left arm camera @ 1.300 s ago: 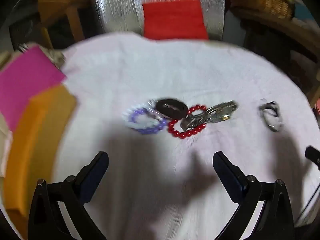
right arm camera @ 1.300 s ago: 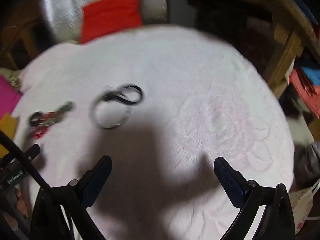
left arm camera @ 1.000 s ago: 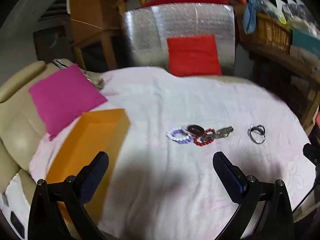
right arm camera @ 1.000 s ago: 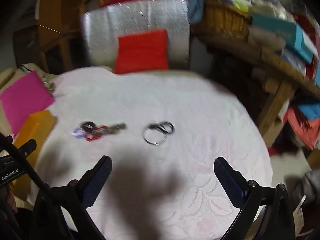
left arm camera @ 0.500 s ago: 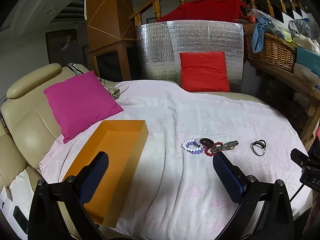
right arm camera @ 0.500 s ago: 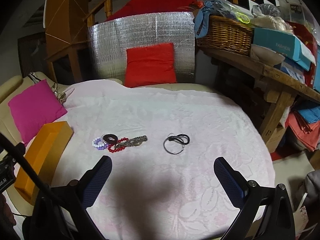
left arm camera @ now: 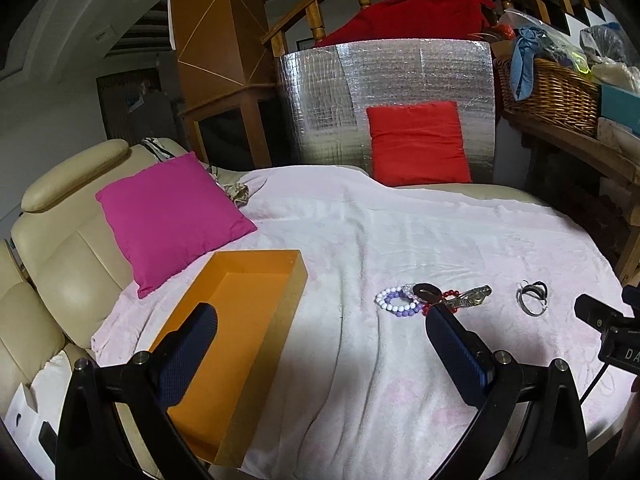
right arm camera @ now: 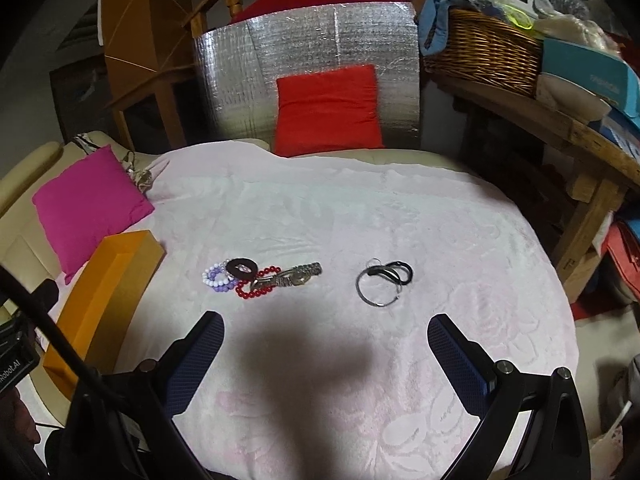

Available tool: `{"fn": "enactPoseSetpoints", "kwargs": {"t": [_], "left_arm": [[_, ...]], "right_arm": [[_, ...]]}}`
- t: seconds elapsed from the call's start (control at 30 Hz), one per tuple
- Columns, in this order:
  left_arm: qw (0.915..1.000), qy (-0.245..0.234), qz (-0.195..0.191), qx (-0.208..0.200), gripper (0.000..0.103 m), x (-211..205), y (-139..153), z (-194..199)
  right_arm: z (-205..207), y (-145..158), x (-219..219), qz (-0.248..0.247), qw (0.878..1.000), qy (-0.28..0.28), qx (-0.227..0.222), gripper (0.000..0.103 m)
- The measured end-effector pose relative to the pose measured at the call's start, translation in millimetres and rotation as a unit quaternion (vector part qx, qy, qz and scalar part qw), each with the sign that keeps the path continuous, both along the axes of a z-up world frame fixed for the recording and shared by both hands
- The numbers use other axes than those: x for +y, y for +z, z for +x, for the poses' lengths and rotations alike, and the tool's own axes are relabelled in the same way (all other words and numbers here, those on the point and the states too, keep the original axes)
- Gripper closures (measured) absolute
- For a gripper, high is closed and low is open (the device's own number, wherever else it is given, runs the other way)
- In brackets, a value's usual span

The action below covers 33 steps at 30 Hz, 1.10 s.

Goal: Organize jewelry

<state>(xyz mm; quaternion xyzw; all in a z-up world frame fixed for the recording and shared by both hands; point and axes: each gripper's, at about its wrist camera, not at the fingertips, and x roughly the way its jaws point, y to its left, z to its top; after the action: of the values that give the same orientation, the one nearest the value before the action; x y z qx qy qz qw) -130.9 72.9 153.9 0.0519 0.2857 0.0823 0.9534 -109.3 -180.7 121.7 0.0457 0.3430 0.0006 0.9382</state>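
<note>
A cluster of jewelry lies on the pale pink blanket: a purple and white bead bracelet, a black ring band, a red bead bracelet and a metal watch. Apart to the right lie silver hoops with a black band. An open orange box stands at the left. My left gripper and right gripper both hover open and empty, well back from the jewelry.
A magenta cushion leans on the beige sofa behind the box. A red cushion rests against a silver foil panel. A wooden shelf with a wicker basket runs along the right.
Both grippers have pulled back and up from close over the jewelry, so the whole blanket and the orange box now show. The jewelry has not moved.
</note>
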Motion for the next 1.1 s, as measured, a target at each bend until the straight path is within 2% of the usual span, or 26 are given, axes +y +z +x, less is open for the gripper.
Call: {"fn": "enactPoseSetpoints", "kwargs": {"t": [0.2,0.63,0.93,1.1], "left_arm": [[0.9998,0.004,0.015,-0.012,0.0,-5.1,0.1,-3.9],[0.9998,0.0,0.017,-0.011,0.0,-12.6,-4.9,0.2],[1.0,-0.007,0.003,-0.003,0.0,-16.1,-17.1,17.1],[0.9983,-0.04,-0.042,0.01,0.0,-10.4,-37.6,39.0]], "right_arm": [[5.7,0.7,0.1,0.0,1.0,0.015,-0.014,0.0],[16.0,-1.9,-6.6,0.015,1.0,0.016,-0.012,0.0],[22.9,-10.3,-17.7,0.023,1.0,0.009,-0.011,0.0],[27.3,-21.7,-33.9,0.049,0.999,0.008,-0.008,0.0]]}}
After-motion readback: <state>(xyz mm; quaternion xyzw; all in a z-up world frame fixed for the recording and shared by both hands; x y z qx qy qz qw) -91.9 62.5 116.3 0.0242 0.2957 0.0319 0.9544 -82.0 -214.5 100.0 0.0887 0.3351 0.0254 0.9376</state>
